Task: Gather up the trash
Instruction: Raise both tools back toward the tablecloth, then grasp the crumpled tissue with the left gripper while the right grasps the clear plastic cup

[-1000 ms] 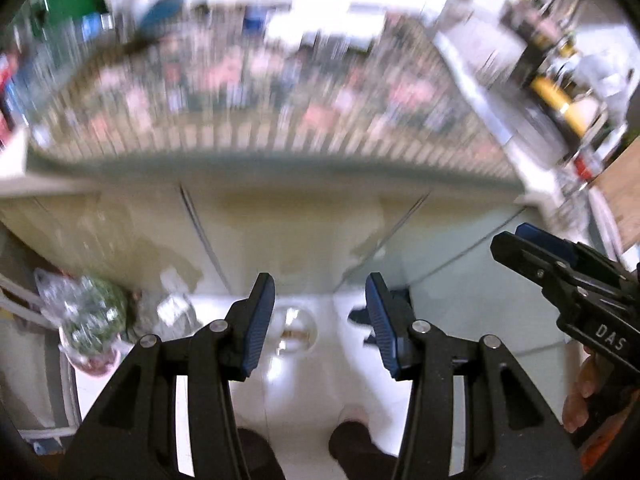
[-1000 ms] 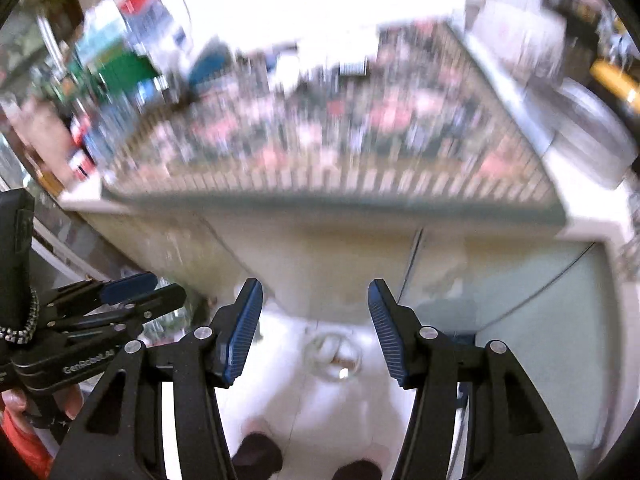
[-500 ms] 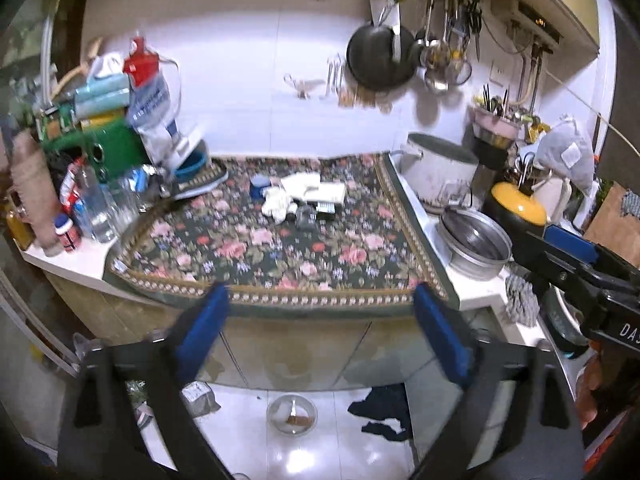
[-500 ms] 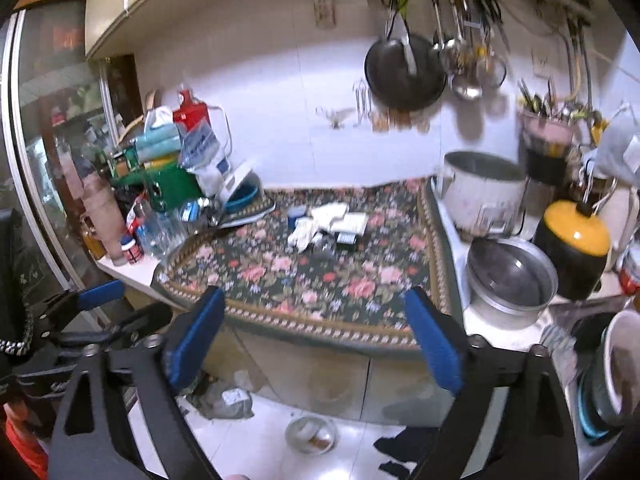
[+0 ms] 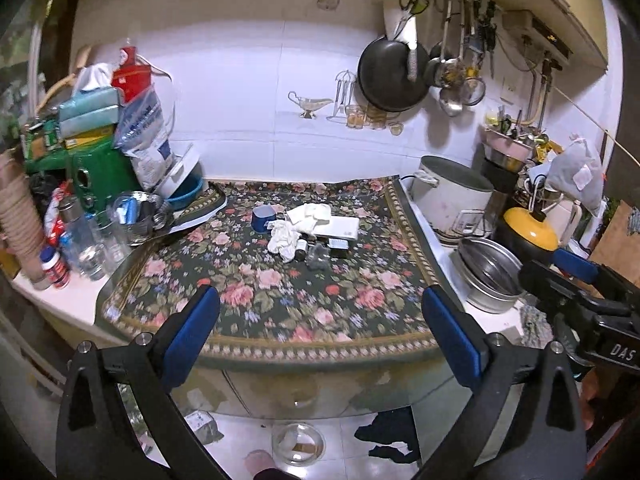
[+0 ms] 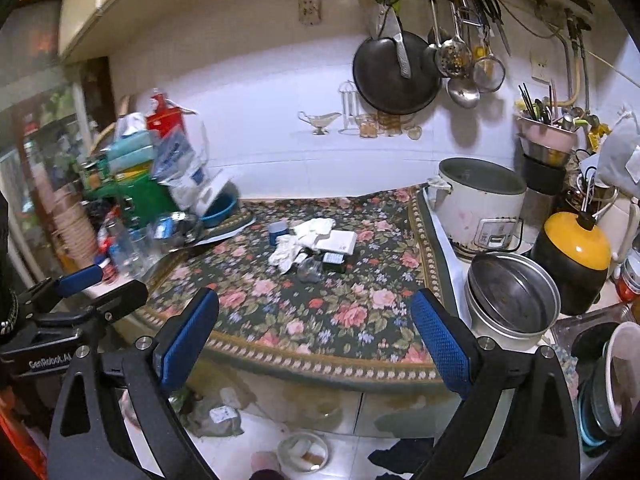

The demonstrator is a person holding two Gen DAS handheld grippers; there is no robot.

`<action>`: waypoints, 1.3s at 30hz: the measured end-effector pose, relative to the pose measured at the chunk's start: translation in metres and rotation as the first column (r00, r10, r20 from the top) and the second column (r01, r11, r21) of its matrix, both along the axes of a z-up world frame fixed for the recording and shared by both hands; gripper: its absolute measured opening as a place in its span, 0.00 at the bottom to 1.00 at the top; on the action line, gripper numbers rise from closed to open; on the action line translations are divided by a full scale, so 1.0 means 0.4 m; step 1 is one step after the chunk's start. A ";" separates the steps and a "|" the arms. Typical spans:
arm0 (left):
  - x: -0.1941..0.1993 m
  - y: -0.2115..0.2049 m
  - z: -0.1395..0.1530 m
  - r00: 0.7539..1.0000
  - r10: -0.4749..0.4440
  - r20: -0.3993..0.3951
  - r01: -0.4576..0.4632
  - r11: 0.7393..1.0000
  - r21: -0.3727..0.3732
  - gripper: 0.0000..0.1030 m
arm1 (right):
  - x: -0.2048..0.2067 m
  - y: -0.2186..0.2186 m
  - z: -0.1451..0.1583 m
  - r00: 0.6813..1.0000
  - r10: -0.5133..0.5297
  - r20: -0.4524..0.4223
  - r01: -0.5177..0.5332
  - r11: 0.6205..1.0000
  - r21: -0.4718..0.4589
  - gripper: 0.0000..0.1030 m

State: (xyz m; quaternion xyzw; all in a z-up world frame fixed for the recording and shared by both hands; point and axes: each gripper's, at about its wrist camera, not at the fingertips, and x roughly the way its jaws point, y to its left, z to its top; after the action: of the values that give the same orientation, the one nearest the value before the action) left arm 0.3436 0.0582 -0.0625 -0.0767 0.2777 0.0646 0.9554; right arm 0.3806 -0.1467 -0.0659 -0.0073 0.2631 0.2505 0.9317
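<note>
A heap of trash lies mid-counter on the floral cloth (image 5: 280,300): crumpled white tissues (image 5: 285,237), a small blue cup (image 5: 262,217), a flat white box (image 5: 340,227), a small dark box (image 5: 338,246) and a clear crumpled wrapper (image 5: 317,258). The same heap shows in the right wrist view, with tissues (image 6: 286,250) and white box (image 6: 338,242). My left gripper (image 5: 320,334) is open and empty, held in front of the counter's near edge. My right gripper (image 6: 314,338) is open and empty too, beside it to the right.
Left of the cloth stand glasses, bottles and a green box (image 5: 102,176). On the right are a rice cooker (image 5: 452,196), a steel pot (image 5: 490,276) and a yellow-lidded pot (image 5: 530,230). A pan (image 5: 390,74) hangs on the wall. A bowl (image 5: 298,444) sits on the floor.
Both grippers have tilted up from the floor and cupboard fronts to face the counter top, and both jaws have spread from narrow to wide open.
</note>
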 end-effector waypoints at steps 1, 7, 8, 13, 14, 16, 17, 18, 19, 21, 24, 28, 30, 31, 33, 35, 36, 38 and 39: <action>0.027 0.021 -0.005 1.000 -0.006 -0.011 0.006 1.000 0.000 0.98 | 0.017 0.017 -0.002 1.000 -0.013 -0.005 0.013 1.000 -0.001 0.93; 0.198 0.201 -0.022 0.998 -0.027 -0.053 0.027 1.000 -0.016 0.98 | 0.161 0.129 -0.046 0.991 -0.085 -0.104 0.086 0.996 0.003 0.93; 0.235 0.240 -0.027 0.997 -0.036 -0.067 0.035 0.999 -0.018 0.98 | 0.182 0.147 -0.055 0.988 -0.097 -0.119 0.098 0.995 0.003 0.93; 0.354 0.341 -0.068 0.989 -0.081 -0.122 0.079 0.997 -0.015 0.98 | 0.278 0.225 -0.109 0.967 -0.168 -0.191 0.171 0.985 -0.003 0.93; 0.376 0.360 -0.081 0.987 -0.084 -0.135 0.082 0.996 -0.018 0.98 | 0.300 0.242 -0.130 0.960 -0.181 -0.213 0.183 0.983 -0.008 0.93; 0.414 0.387 -0.112 0.982 -0.091 -0.163 0.085 0.996 -0.040 0.98 | 0.340 0.273 -0.162 0.948 -0.193 -0.253 0.193 0.981 -0.024 0.93; 0.437 0.402 -0.132 0.979 -0.096 -0.183 0.086 0.995 -0.058 0.98 | 0.363 0.289 -0.183 0.940 -0.192 -0.281 0.191 0.981 -0.029 0.93; 0.456 0.411 -0.144 0.976 -0.100 -0.195 0.088 0.994 -0.069 0.98 | 0.386 0.306 -0.198 0.934 -0.187 -0.305 0.188 0.982 -0.028 0.93; 0.469 0.419 -0.156 0.973 -0.106 -0.206 0.092 0.993 -0.077 0.98 | 0.404 0.316 -0.213 0.927 -0.186 -0.326 0.186 0.982 -0.030 0.93; 0.504 0.429 -0.186 0.965 -0.113 -0.236 0.099 0.993 -0.072 0.98 | 0.448 0.339 -0.250 0.911 -0.185 -0.368 0.184 0.982 -0.039 0.93; 0.554 0.442 -0.224 0.956 -0.107 -0.274 0.090 0.993 -0.072 0.98 | 0.518 0.368 -0.311 0.889 -0.183 -0.419 0.179 0.983 -0.048 0.89; 0.614 0.455 -0.273 0.941 -0.111 -0.319 0.076 0.990 -0.120 0.98 | 0.607 0.406 -0.392 0.855 -0.158 -0.494 0.145 0.987 -0.064 0.81; 0.654 0.457 -0.306 0.932 -0.101 -0.347 0.055 0.989 -0.137 0.98 | 0.645 0.422 -0.430 0.835 -0.135 -0.533 0.114 0.991 -0.072 0.72; 0.676 0.456 -0.324 0.927 -0.092 -0.363 0.042 0.989 -0.142 0.98 | 0.664 0.432 -0.449 0.825 -0.124 -0.551 0.095 0.992 -0.082 0.70; 0.717 0.453 -0.354 0.917 -0.086 -0.388 0.029 0.988 -0.152 0.98 | 0.691 0.448 -0.477 0.810 -0.106 -0.577 0.058 0.993 -0.102 0.62; 0.760 0.449 -0.384 0.907 -0.084 -0.412 0.018 0.987 -0.162 0.98 | 0.713 0.461 -0.500 0.793 -0.082 -0.603 0.020 0.994 -0.108 0.55; 0.777 0.447 -0.396 0.903 -0.085 -0.420 0.015 0.986 -0.167 0.98 | 0.723 0.469 -0.511 0.783 -0.056 -0.619 -0.014 0.994 -0.108 0.47; 0.823 0.442 -0.427 0.896 -0.082 -0.436 0.004 0.984 -0.178 0.97 | 0.726 0.478 -0.523 0.776 -0.027 -0.631 -0.065 0.990 -0.122 0.36; 0.843 0.439 -0.441 0.894 -0.083 -0.440 -0.001 0.983 -0.186 0.97 | 0.729 0.481 -0.527 0.773 -0.015 -0.634 -0.081 0.989 -0.123 0.35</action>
State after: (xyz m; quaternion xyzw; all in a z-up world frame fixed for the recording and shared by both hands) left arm 0.6806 0.2338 -0.2391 -0.1406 0.4952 0.0347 0.8566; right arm 0.6721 0.0457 -0.2768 0.0062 0.5782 0.2351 0.7812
